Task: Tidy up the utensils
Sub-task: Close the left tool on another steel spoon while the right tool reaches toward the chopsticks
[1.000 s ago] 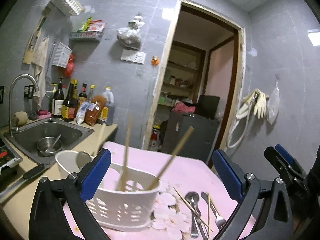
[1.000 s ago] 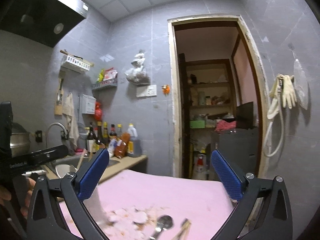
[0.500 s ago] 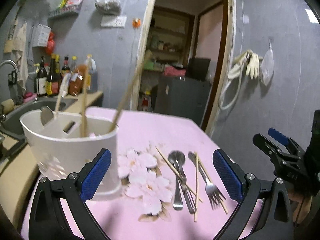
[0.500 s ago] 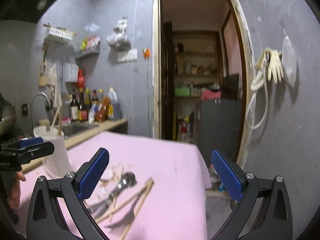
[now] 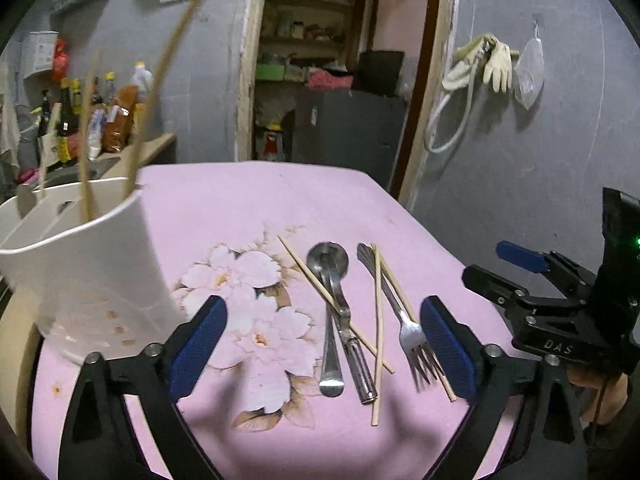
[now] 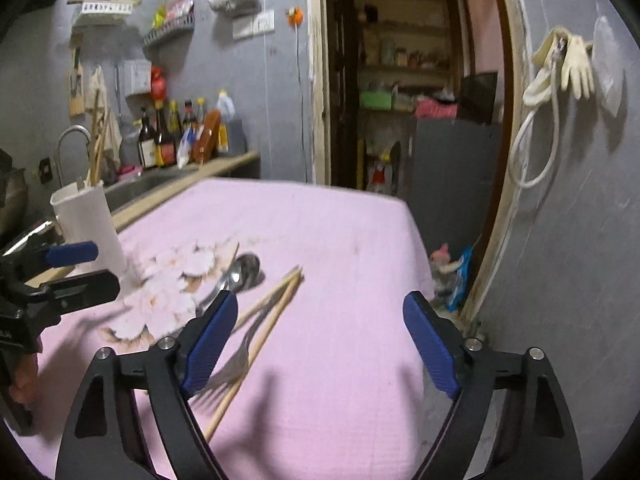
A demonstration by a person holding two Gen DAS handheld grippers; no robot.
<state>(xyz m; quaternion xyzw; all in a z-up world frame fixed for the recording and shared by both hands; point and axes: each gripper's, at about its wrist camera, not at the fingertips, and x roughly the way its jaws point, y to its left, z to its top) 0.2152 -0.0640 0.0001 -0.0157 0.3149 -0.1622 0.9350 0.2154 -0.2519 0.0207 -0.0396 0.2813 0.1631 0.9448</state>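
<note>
Both jaws, just narrowing, hold nothing above our fork (image 5: pixel 404 320) and crossed chopsticks (image 5: pixel 377 332); closing the left gripper (image 5: pixel 322 346) there could scatter them.

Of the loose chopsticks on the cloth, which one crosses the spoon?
The leftmost chopstick: it runs diagonally over the spoon handle. The other two lie right of the spoon, by the fork.
</note>
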